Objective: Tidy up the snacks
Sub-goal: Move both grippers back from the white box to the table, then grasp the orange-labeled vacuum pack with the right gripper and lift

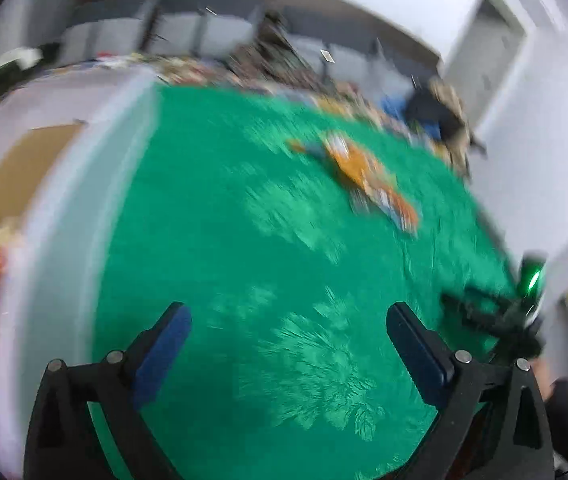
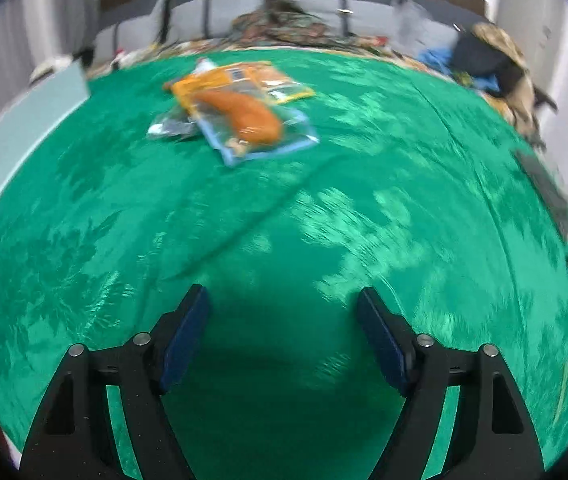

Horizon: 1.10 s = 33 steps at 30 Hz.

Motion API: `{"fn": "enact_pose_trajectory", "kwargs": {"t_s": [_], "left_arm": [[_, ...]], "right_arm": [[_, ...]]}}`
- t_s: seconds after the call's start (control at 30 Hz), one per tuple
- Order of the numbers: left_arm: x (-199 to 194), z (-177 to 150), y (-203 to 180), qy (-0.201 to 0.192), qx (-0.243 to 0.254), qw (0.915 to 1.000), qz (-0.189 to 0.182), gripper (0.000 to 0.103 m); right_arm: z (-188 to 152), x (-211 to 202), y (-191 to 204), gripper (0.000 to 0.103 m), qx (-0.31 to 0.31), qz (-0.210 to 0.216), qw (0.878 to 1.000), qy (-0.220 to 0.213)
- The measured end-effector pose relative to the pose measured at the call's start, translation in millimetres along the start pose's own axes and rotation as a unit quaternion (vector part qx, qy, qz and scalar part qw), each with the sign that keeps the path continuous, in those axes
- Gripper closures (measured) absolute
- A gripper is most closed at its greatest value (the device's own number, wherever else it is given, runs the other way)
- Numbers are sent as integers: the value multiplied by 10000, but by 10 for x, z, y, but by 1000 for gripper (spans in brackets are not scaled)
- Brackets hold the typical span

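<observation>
With both your left hand-held gripper (image 1: 288, 344) & right hand-held gripper (image 2: 284, 328) wide open w/ nothing held, watch the slick orange-and-clear plastic snack packets (image 2: 239, 116) at 11 o'clock on the green patterned surface (image 2: 364, 220); overlapping, so you may pinch two.

You're working over a green cloth (image 2: 364, 168) with a paler leaf pattern, spread across the whole surface and creased in a long diagonal fold. Towards its far side you have a small heap of snack packets (image 2: 239, 112) lying flat: a clear blue-edged one with an orange piece inside on top, yellow-orange packets beneath it. At the left edge sits a pale box (image 1: 83, 184), touching the cloth.
</observation>
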<state>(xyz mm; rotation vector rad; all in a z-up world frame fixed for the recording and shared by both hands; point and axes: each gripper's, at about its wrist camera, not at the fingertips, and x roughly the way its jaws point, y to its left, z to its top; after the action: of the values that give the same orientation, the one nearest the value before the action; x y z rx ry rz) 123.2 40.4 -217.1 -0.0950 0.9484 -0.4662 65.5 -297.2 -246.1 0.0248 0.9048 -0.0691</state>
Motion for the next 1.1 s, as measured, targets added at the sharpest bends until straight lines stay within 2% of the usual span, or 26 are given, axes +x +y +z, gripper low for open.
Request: {"fn": "enact_pose_trajectory", "kwargs": {"t_s": [0.13, 0.23, 0.27, 0.4, 0.43, 0.6, 0.67, 0.7, 0.77, 0.83, 0.9, 1.0, 1.1], "left_arm": [[608, 20, -124, 444, 279, 9983, 258, 6], [934, 114, -68, 473, 356, 9968, 544, 6], [1012, 129, -34, 357, 418, 9961, 683, 6], [1138, 187, -1, 242, 698, 9919, 1035, 4], [1164, 188, -1, 257, 758, 9911, 1064, 1], [1148, 163, 13, 239, 805, 9906, 1080, 0], [1150, 173, 28, 239, 810, 9905, 1083, 0], [1149, 177, 41, 238, 809, 9906, 1080, 0], [1152, 173, 25, 238, 812, 9905, 1086, 0], [1153, 173, 25, 238, 811, 9905, 1084, 0], [1154, 173, 25, 238, 811, 9905, 1083, 0], [1155, 173, 23, 237, 811, 9905, 1083, 0], [1157, 174, 22, 238, 812, 9905, 1083, 0]], "right_arm": [[90, 39, 62, 18, -22, -95, 9999, 56], [107, 36, 61, 17, 11, -78, 10000, 55], [104, 35, 58, 17, 9, -82, 10000, 55], [91, 37, 64, 17, 10, -79, 10000, 55], [87, 36, 60, 17, 8, -79, 10000, 55], [135, 70, 112, 14, -78, 12, 9999, 139], [255, 130, 123, 16, -253, 241, 9986, 386], [367, 135, 89, 17, -258, 415, 9980, 390], [632, 132, 26, 16, -206, 479, 9984, 222], [1033, 238, -43, 16, -80, 623, 9978, 209], [1343, 442, -57, 16, -8, 756, 9962, 440], [1664, 798, 23, 16, -28, 719, 9945, 761], [1713, 1115, 180, 15, 50, 938, 9887, 1164]]}}
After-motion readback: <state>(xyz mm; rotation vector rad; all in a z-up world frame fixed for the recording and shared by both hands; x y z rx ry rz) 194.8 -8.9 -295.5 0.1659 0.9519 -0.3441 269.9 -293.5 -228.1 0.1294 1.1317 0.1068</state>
